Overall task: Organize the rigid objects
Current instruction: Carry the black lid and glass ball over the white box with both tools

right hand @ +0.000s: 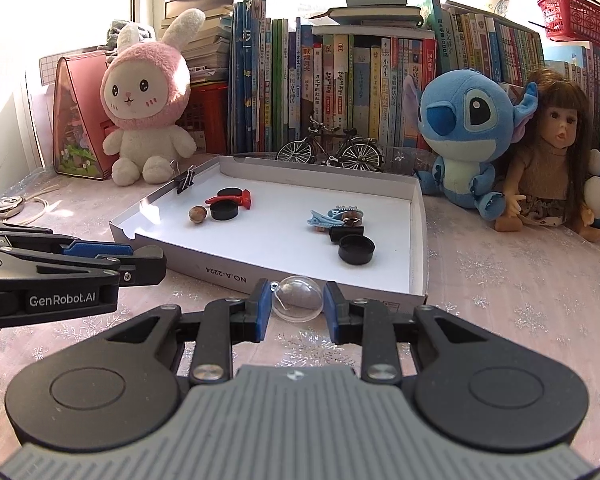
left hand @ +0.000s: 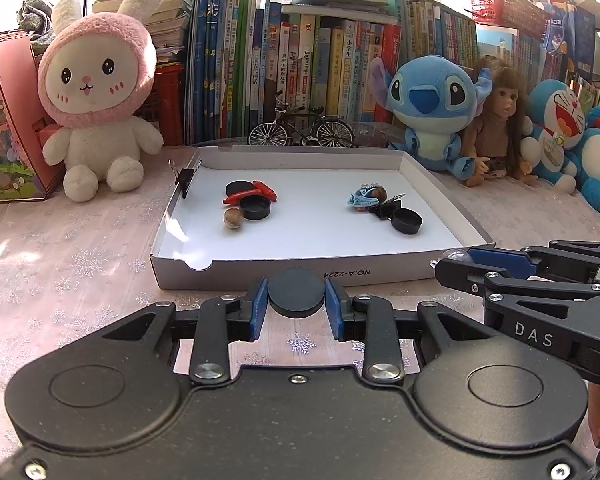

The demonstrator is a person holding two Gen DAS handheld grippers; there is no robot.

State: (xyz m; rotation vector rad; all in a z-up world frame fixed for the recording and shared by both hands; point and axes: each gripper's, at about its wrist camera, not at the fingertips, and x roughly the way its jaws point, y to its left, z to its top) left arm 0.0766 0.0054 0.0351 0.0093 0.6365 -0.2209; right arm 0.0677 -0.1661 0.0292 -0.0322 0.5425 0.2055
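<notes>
Both hands loaded, tray half filled

Two small piles already sit in the white tray [left hand: 284,268]: caps, a red piece and a marble on one side, a blue clip, a binder clip and a cap on the other. Two items are left to place, I'd say. The left gripper [left hand: 296,306] is nearly closed, pinching a black cap [left hand: 296,291] just short of the tray's near wall; the right gripper [right hand: 296,308] likewise pinches a clear dome [right hand: 297,298] there.
</notes>
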